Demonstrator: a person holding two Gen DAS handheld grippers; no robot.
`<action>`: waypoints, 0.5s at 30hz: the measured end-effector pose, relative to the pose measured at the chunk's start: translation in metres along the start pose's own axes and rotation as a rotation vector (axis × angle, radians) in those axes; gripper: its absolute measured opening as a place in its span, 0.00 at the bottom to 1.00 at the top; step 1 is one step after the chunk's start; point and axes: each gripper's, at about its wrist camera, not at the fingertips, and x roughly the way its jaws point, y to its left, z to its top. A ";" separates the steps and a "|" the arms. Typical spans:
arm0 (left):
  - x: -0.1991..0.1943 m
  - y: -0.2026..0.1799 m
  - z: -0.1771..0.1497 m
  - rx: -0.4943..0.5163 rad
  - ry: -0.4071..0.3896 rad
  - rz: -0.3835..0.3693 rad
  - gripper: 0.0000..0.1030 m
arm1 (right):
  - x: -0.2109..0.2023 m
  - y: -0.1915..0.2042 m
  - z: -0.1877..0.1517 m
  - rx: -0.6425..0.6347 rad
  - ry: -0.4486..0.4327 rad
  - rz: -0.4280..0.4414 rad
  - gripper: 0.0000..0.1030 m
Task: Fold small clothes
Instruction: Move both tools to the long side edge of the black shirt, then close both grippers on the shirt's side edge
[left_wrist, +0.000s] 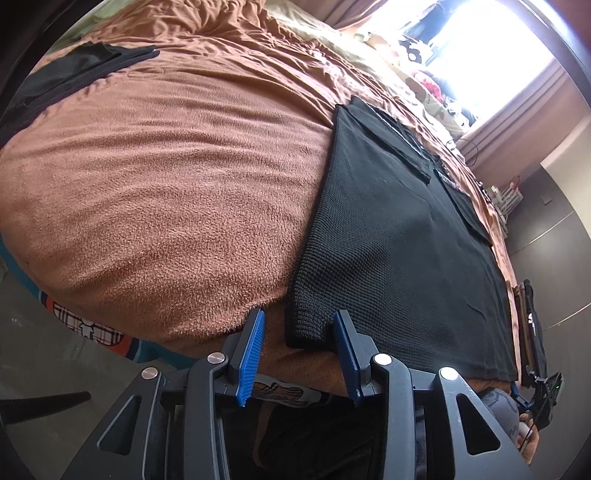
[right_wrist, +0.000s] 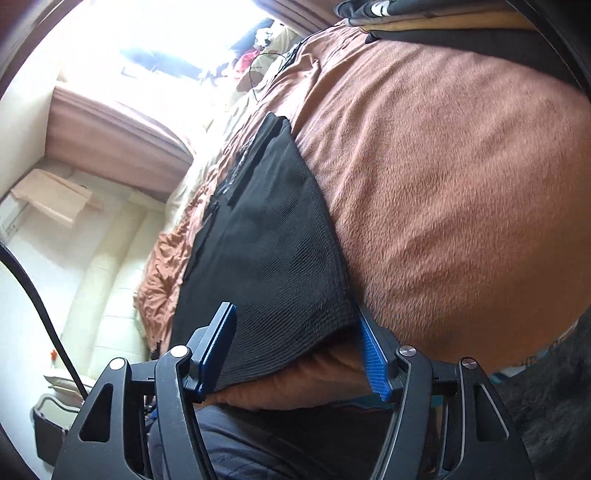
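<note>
**Shirt flat on the bed, both near corners lined up for a grab**

The shirt lies spread flat on the brown blanket, its near hem along the bed edge closest to me, its far end toward the window. I judge it is laid out this way so I can lift the hem and fold it away from me in one pass.

Another dark garment lies well apart at the blanket's far left, and a small stack sits off to the right, probably pieces waiting or done.

My left gripper is spread wide, its fingers either side of the shirt's near left corner, not pinching it yet. My right gripper is likewise apart, bracketing the near right corner, which overhangs the bed edge slightly.
</note>
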 end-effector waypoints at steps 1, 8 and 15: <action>0.000 0.002 0.001 -0.014 0.002 -0.010 0.39 | 0.001 -0.001 -0.003 0.014 0.003 0.023 0.60; -0.002 0.008 0.001 -0.086 0.010 -0.048 0.40 | 0.022 -0.013 0.003 0.063 -0.002 -0.052 0.12; -0.001 0.016 -0.006 -0.221 0.025 -0.152 0.40 | 0.002 -0.022 0.017 0.072 -0.074 -0.100 0.01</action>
